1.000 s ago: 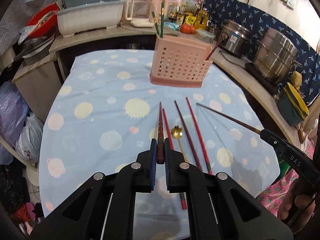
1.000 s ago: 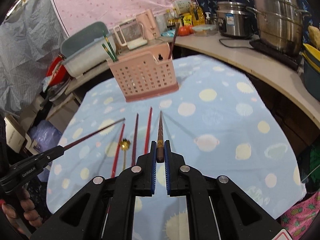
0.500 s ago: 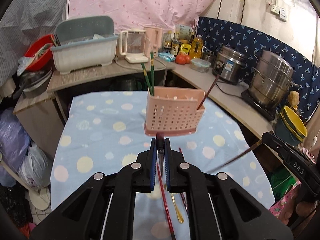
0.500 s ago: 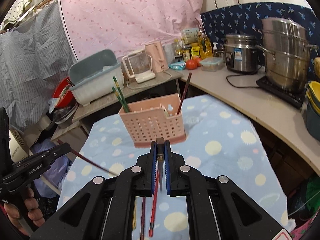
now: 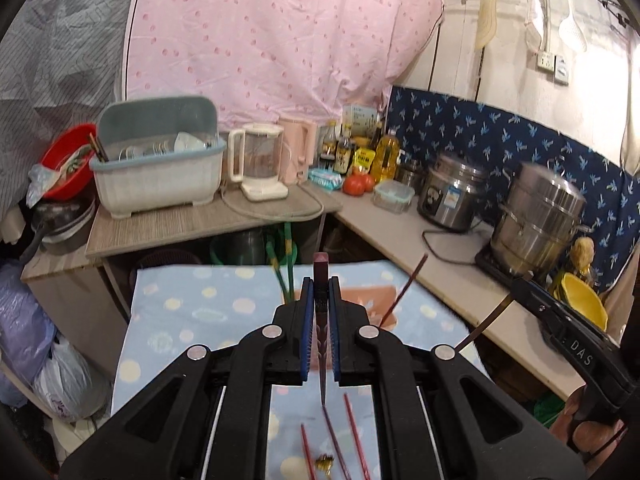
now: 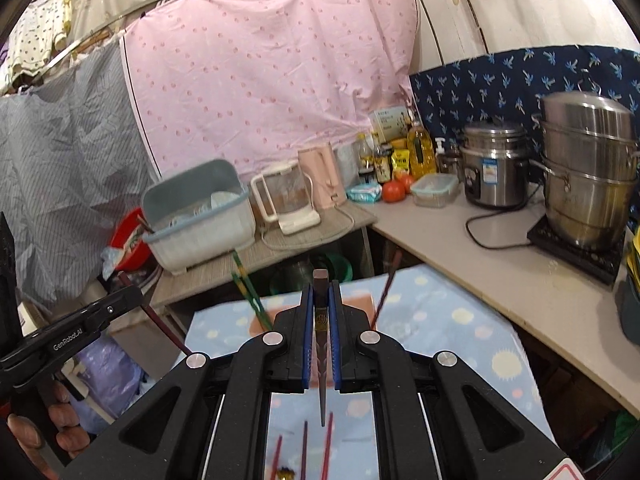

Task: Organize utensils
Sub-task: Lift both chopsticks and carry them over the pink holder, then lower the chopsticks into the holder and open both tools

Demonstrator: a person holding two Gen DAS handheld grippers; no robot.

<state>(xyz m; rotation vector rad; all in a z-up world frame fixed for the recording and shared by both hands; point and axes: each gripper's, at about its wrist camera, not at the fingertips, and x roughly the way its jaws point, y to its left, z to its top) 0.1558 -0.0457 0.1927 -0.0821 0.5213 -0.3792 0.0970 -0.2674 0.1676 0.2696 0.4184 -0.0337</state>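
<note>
My left gripper (image 5: 321, 286) is shut on a dark red chopstick (image 5: 321, 264), held above the blue dotted tablecloth (image 5: 188, 312). My right gripper (image 6: 321, 290) is shut on a dark brown chopstick (image 6: 321, 278). The pink slotted basket (image 5: 378, 296) sits just beyond, mostly hidden behind the fingers, with green chopsticks (image 5: 280, 268) and a brown chopstick (image 5: 404, 288) standing in it. Below the grippers, red chopsticks (image 5: 354, 436) and a gold spoon (image 5: 325, 460) lie on the cloth. Each gripper shows in the other's view, the right one (image 5: 560, 320) and the left one (image 6: 80, 328).
Behind the table, a counter (image 5: 192, 224) carries a grey dish rack (image 5: 160, 160), a blender jug (image 5: 260, 164), bottles and tomatoes. Steel pots (image 5: 536, 216) stand on the right counter. Bags (image 5: 24, 320) sit on the floor at left.
Both grippers have risen and tipped upward, each still holding its chopstick. The basket has slid down the views and now sits mostly behind the fingers.
</note>
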